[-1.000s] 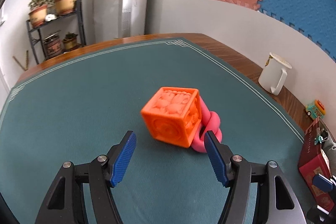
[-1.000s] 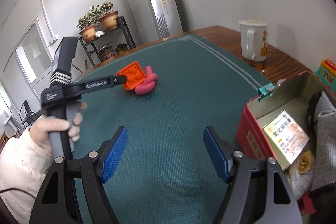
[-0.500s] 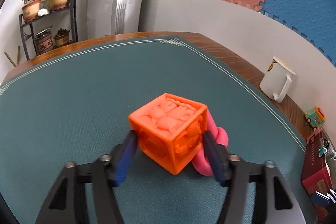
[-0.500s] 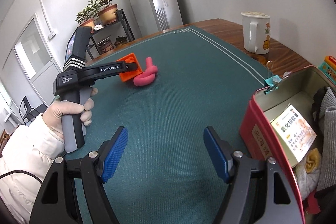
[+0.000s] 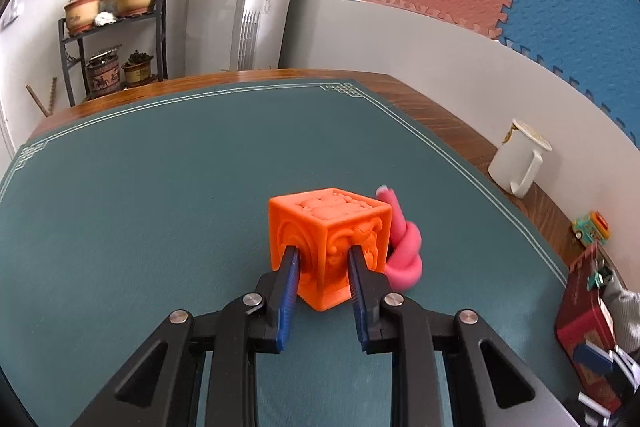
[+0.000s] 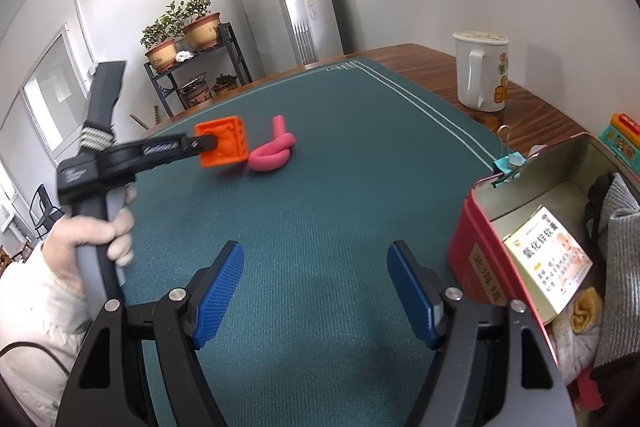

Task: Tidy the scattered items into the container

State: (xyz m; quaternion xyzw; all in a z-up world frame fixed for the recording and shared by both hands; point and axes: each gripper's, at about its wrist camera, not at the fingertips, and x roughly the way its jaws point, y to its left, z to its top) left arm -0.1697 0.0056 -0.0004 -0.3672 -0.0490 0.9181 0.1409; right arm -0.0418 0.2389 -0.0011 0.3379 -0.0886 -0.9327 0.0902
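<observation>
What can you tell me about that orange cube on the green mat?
The orange cube looks like soft moulded plastic or rubber, with raised relief patterns on every visible face. It is turned corner-first toward the left wrist camera. The left tool is shut on it, its blue pads pressing the two near faces. In the right wrist view its shadow lies apart beneath it, so it seems slightly lifted off the green mat. A knotted pink toy lies just beside it; contact is unclear.
</observation>
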